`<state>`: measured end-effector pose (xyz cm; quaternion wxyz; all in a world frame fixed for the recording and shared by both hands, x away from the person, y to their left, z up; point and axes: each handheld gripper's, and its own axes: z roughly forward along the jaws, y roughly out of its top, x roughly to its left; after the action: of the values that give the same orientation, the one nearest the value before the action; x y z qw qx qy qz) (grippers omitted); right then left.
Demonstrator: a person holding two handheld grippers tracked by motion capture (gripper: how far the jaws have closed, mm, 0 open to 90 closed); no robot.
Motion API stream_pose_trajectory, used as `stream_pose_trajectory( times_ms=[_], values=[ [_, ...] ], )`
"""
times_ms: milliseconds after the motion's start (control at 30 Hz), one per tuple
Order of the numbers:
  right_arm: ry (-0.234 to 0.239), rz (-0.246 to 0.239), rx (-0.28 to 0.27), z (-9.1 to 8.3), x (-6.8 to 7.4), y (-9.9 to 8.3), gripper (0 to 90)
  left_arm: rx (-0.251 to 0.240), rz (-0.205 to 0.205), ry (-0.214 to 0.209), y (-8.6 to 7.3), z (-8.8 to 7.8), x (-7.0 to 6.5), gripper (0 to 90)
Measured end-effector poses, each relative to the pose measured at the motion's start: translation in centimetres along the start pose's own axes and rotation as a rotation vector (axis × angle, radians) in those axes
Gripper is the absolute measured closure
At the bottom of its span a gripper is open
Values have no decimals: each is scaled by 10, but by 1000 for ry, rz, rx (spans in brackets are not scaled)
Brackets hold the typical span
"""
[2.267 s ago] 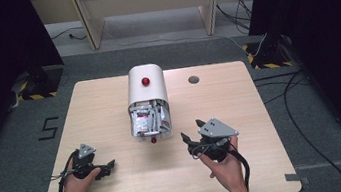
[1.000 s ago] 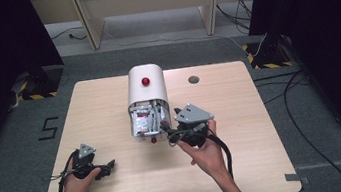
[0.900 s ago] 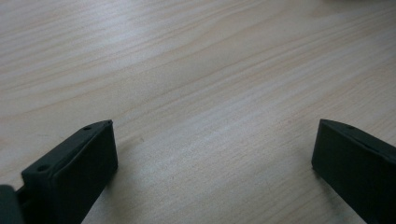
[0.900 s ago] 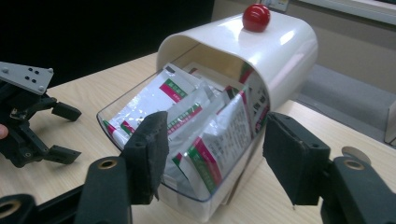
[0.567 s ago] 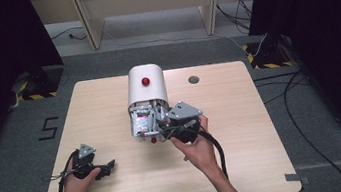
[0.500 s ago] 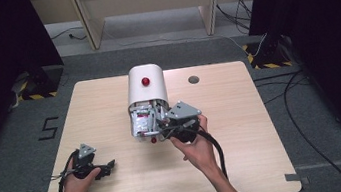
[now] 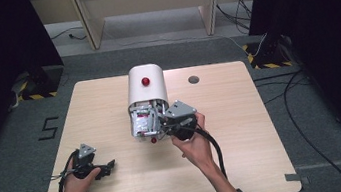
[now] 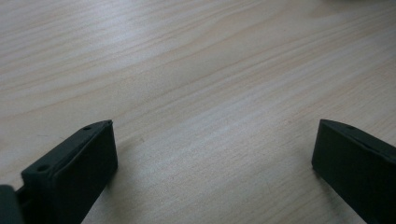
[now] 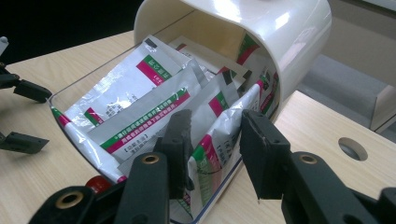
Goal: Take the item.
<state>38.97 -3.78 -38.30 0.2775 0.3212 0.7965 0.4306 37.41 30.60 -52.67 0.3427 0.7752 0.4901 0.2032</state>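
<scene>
Right gripper view: right gripper (image 9: 212, 147) at centre frame, jaws just been closing, now narrow, straddling a silver sachet (image 9: 219, 154) at the open front of the white dispenser (image 9: 280, 42); firm pad contact can't be confirmed; sachet sits w/ others in the clear tray (image 9: 70, 95). High view: left gripper (image 7: 99, 167) lower left on table (image 7: 249, 165), jaws wide, holding nothing.

silver sachet (image 9: 219, 140) w/ green-red print, upright at open front of white dispenser (image 9: 261, 28).
</scene>
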Motion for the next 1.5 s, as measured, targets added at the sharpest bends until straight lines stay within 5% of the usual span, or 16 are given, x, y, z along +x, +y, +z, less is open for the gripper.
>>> stream_pose_trajectory(
  times_ms=[433, 1500],
  values=[
    [20, -12, -37, -4, -2, -4, 803, -1, 4, -3, 1, 2, 1, 0],
    [51, -19, -153, -41, -5, 9, 844, 0, 4, -4, 2, 2, 1, 0]
  ],
)
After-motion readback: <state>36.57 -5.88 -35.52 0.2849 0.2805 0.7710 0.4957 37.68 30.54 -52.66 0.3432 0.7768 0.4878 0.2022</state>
